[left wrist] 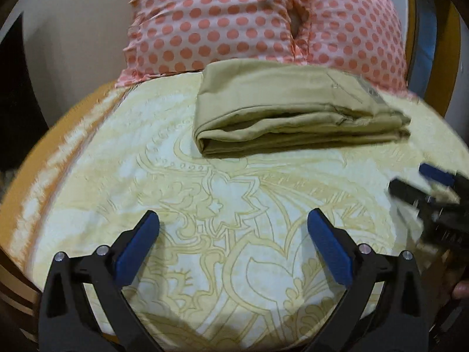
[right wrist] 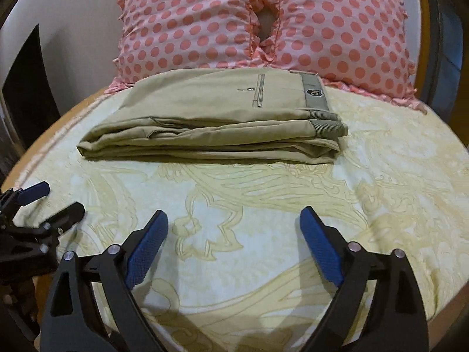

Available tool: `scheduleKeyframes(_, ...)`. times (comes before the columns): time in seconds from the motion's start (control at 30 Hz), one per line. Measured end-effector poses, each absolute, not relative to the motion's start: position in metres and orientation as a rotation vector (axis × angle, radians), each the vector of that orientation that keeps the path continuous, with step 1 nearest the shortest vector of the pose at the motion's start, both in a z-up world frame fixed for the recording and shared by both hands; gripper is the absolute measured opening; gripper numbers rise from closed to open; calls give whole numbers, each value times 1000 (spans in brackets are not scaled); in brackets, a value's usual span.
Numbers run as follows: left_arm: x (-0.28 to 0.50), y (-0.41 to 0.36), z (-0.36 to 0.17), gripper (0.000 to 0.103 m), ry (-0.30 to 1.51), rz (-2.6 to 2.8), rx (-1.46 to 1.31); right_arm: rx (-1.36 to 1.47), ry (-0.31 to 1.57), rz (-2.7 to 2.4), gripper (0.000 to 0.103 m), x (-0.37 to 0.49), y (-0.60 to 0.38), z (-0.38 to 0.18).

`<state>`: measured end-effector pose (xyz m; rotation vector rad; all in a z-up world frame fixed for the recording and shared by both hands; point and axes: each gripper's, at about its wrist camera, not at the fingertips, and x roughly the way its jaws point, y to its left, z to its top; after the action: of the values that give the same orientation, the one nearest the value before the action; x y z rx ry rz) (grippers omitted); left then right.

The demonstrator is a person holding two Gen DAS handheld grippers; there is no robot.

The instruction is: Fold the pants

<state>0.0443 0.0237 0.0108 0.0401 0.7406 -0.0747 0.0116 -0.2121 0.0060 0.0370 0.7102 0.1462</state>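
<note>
- The khaki cotton pants (right wrist: pixel 211 120) lie folded into a flat, layered rectangle on the bed's cream bedsheet with a yellow floral pattern (right wrist: pixel 263 205), toward its far end.
- The waistband with its grey ribbed elastic and a small dark badge is at the right end of the bundle in the right wrist view; a welt pocket faces up beside it.
- Just behind the pants, touching or nearly touching their far edge, two pink pillows with coral polka dots and ruffled edges (right wrist: pixel 337 29) stand side by side.
- The left hand-held gripper (left wrist: pixel 233 226), black with blue pads, hovers over the bare sheet near the front of the bed, its fingers spread wide apart and holding nothing.
- The right hand-held gripper (right wrist: pixel 234 223) is likewise spread apart and empty above the sheet, well short of the pants.
- Each hand-held gripper shows at the edge of the other's view, blurred in the left wrist view.
- An orange bed border (left wrist: pixel 35 176) runs along the left of the sheet.
</note>
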Motion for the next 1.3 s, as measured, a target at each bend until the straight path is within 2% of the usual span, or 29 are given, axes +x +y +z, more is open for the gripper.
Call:
scheduleKeyframes(0.13,40,24,8,101,706,-77,47,23,664,101,102,5,-207,0)
scheduleKeyframes(1.3,36,22,5,101,687,-87,49,29,640,92,102,7,-206,-1)
